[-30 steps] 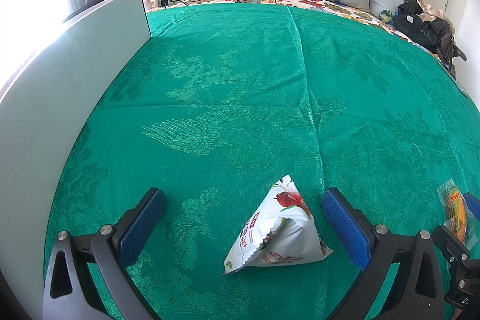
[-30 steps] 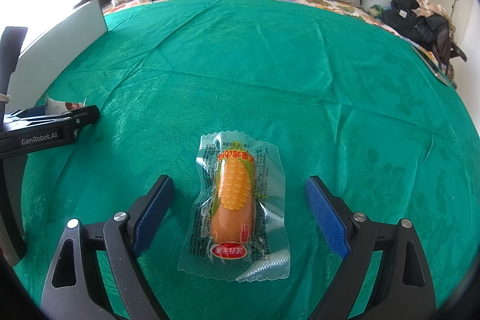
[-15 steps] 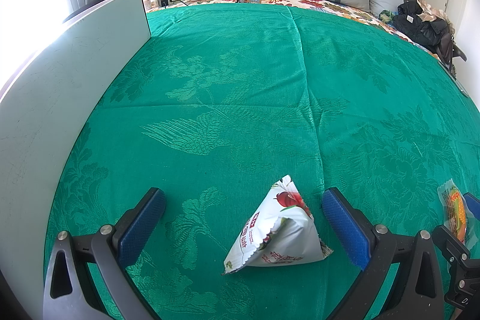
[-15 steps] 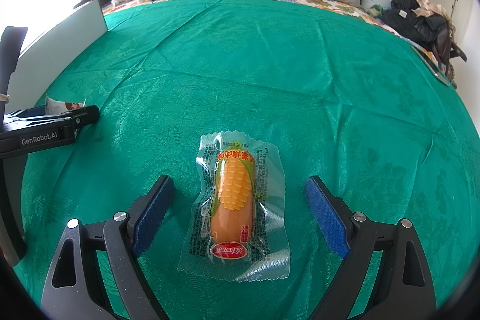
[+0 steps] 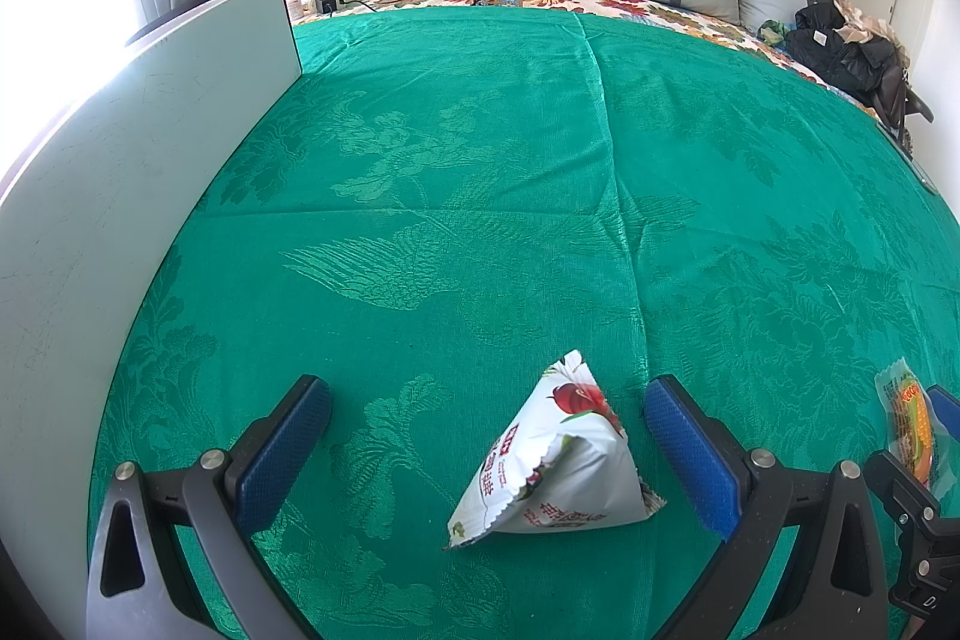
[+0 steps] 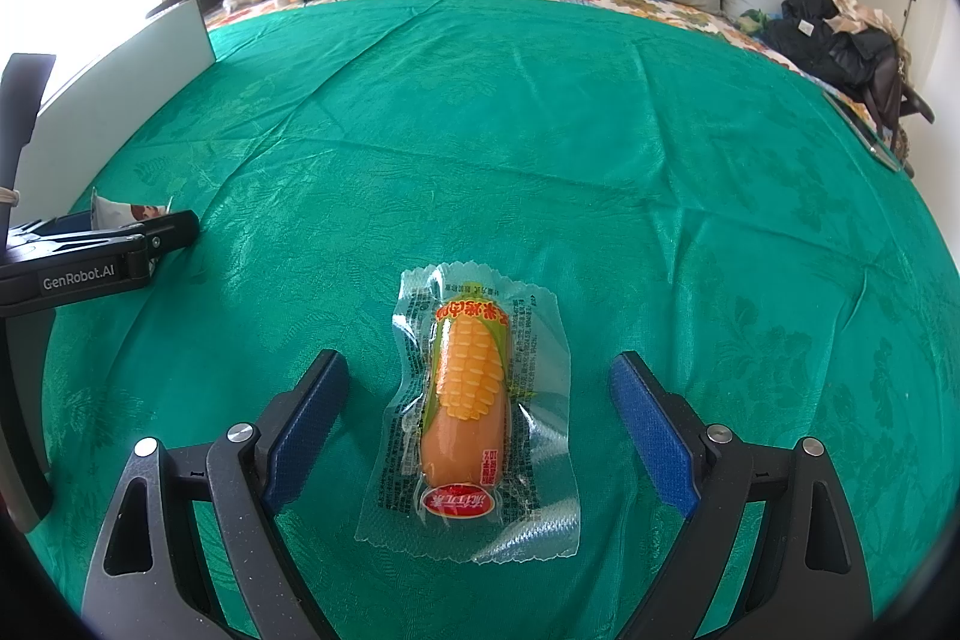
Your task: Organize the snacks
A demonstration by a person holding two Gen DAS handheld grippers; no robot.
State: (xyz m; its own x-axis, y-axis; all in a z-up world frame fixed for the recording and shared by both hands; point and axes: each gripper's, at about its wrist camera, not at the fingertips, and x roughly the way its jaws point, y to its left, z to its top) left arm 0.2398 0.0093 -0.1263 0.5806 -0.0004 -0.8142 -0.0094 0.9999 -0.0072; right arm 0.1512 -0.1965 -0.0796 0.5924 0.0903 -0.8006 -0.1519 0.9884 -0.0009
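Hovering over the bed with both tools at the ready, I judge that I am at the very start of picking up, with nothing gathered yet. My left hand-held gripper (image 5: 487, 451) stands wide open and empty; the white triangular snack pouch (image 5: 555, 466) lies on the green bedspread (image 5: 480, 190) between its blue pads, nearer the right pad and touching neither. My right hand-held gripper (image 6: 479, 427) is spread just as wide and holds nothing; the corn sausage packet (image 6: 474, 412) lies flat on the cloth, lengthwise between the fingers, with clear gaps on both sides. A white board (image 5: 90, 220) stands along the left edge of the bed, and I see no box or tray for the snacks, so where they should go I cannot tell. Next, I think, each tool must sink to the cloth and close: the puffed pouch should give under the pads, so a gentle squeeze low on its body suits it; the sausage packet is slick and flat, so the pads should meet the firm sausage itself, not the loose clear film.
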